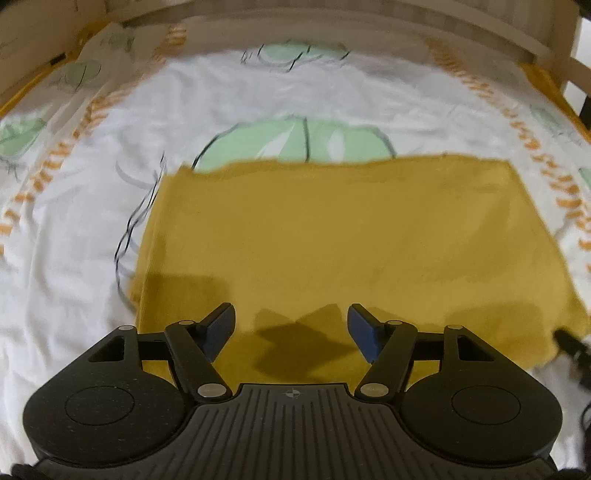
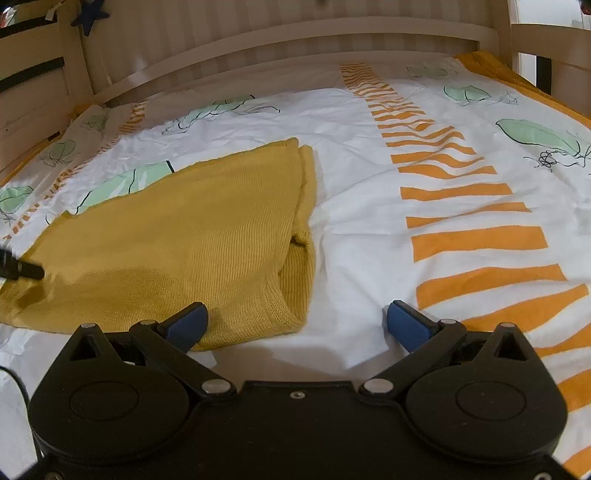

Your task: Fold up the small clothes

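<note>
The left gripper (image 1: 291,332) is hanging released above the near edge of the folded mustard-yellow knitted garment (image 1: 332,236), which is lying on the white leaf-and-stripe printed bedsheet (image 1: 74,295). The right gripper (image 2: 297,323) is gaping empty beside its near right corner. A careless grab is likely undoing loose layers. Only the right view is showing them, under the wooden headboard (image 2: 258,33).

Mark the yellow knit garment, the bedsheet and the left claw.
yellow knit garment (image 2: 177,236): right wrist view, top folded layer.
bedsheet (image 2: 351,155): right wrist view, bare white patch.
left claw (image 1: 291,332): left wrist view, midway between fingertips.
</note>
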